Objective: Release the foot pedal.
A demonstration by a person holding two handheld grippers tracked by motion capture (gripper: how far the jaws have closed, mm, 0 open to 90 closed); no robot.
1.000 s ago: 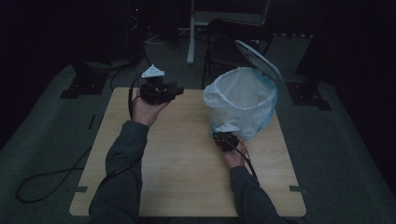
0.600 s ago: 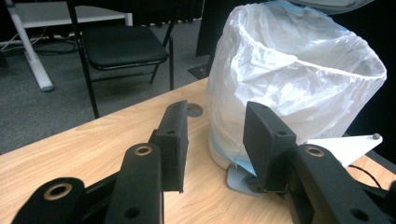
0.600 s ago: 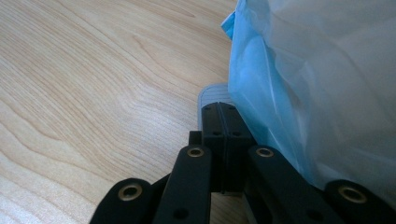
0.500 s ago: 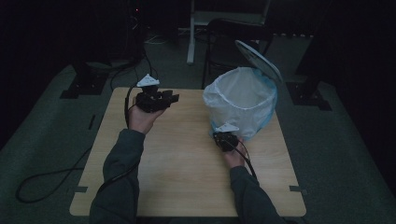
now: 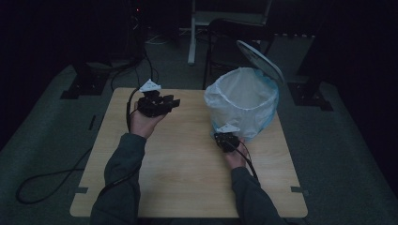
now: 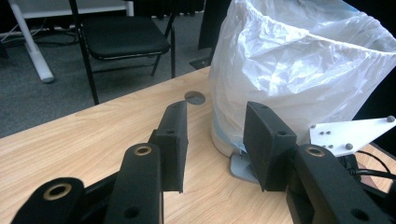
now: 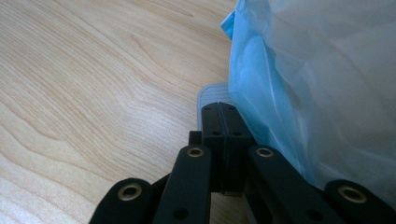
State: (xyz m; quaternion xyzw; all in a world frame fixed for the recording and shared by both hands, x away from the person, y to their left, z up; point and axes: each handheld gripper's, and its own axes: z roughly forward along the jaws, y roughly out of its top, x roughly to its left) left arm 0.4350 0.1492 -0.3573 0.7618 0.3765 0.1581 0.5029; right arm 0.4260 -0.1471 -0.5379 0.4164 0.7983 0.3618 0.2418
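- Bin first, from the high view: a round pedal bin lined with a white plastic bag stands at the far right of the pale wooden tabletop, its lid up. The right gripper sits at the bin's near foot; the left gripper hangs well apart to the left.
- Left gripper view: its jaws stand wide and empty, aimed at the bin's side, the grey foot pedal low between them.
- Right gripper view: its jaws are pressed together, tips resting on the pedal, the bin wall just to their right. Judging by this, the right hand is the nearer.
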